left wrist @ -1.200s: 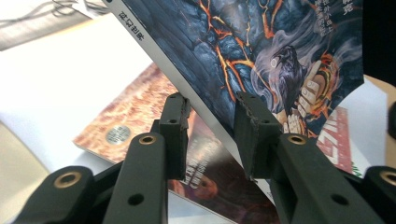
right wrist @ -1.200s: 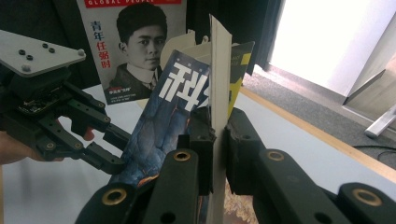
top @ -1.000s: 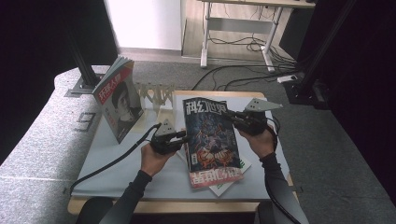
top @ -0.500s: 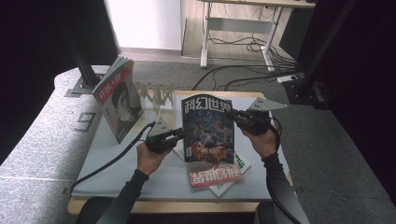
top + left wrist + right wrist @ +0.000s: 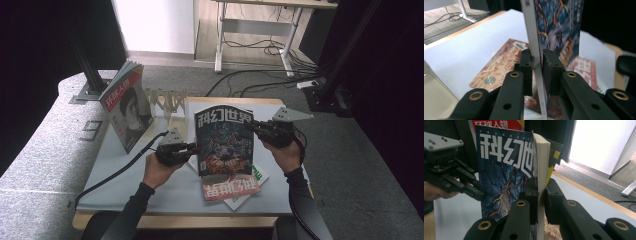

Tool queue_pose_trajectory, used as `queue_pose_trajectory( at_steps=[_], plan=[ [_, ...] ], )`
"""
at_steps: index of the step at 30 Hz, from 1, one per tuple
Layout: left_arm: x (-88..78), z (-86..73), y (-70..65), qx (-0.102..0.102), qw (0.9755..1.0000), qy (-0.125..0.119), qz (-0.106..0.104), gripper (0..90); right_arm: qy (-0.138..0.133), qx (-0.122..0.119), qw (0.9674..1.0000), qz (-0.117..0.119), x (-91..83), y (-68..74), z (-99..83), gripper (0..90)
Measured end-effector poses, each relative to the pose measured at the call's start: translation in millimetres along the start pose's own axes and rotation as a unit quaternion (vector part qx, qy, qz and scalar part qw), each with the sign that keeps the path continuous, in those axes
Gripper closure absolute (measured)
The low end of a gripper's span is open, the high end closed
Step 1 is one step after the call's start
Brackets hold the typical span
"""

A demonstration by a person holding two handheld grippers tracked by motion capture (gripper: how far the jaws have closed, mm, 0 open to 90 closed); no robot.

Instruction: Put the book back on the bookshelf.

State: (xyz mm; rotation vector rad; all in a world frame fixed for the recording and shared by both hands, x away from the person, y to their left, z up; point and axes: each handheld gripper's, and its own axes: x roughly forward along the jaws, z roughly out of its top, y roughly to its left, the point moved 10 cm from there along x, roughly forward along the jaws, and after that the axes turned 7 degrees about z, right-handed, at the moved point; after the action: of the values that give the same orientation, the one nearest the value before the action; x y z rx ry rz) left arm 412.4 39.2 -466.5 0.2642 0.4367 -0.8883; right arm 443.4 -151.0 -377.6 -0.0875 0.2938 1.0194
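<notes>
Glossy flat magazine (image 5: 224, 140) upright, pinched by L (image 5: 192, 148) & R hand-held gripper (image 5: 251, 128).

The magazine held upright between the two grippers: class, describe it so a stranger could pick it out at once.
On the white table, near the middle, stands the blue magazine, pinched at its edges by the left gripper and right gripper. Unlike the red magazine lying flat and the portrait magazine propped at the left, it has dark blue cover art.
</notes>
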Motion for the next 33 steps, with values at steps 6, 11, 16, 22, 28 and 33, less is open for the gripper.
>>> queue_pose_trajectory(
  at_steps=[6, 11, 16, 22, 28, 33],
  plan=[
    [6.1, -1.3, -2.0, 0.003, 1.0000, 0.006, -0.005, 73.7, -0.004, 0.007, 1.0000, 0.002, -3.4, -1.4, -2.0, 80.7],
    [7.0, 2.4, -0.2, -0.004, 0.9999, 0.002, -0.010, 71.1, 0.000, 0.008, 1.0000, 0.002, -5.0, -0.6, -2.9, 80.4],
    [3.3, 16.1, 2.4, -0.004, 0.9999, 0.000, -0.016, 70.7, 0.002, 0.006, 1.0000, 0.002, -6.9, -0.1, -3.7, 80.1],
    [0.1, 32.5, 5.6, 0.004, 0.9998, -0.005, -0.016, 69.8, 0.001, 0.010, 0.9999, 0.004, -9.5, -1.2, -5.3, 80.0],
    [-6.2, 52.6, 11.0, 0.002, 0.9995, -0.007, -0.029, 68.6, 0.002, 0.008, 1.0000, 0.005, -10.1, 0.0, -5.4, 80.0],
    [-12.5, 70.7, 14.9, -0.002, 0.9991, -0.017, -0.038, 68.7, 0.002, 0.006, 1.0000, 0.005, -10.3, 0.7, -5.4, 79.9]
  ],
)
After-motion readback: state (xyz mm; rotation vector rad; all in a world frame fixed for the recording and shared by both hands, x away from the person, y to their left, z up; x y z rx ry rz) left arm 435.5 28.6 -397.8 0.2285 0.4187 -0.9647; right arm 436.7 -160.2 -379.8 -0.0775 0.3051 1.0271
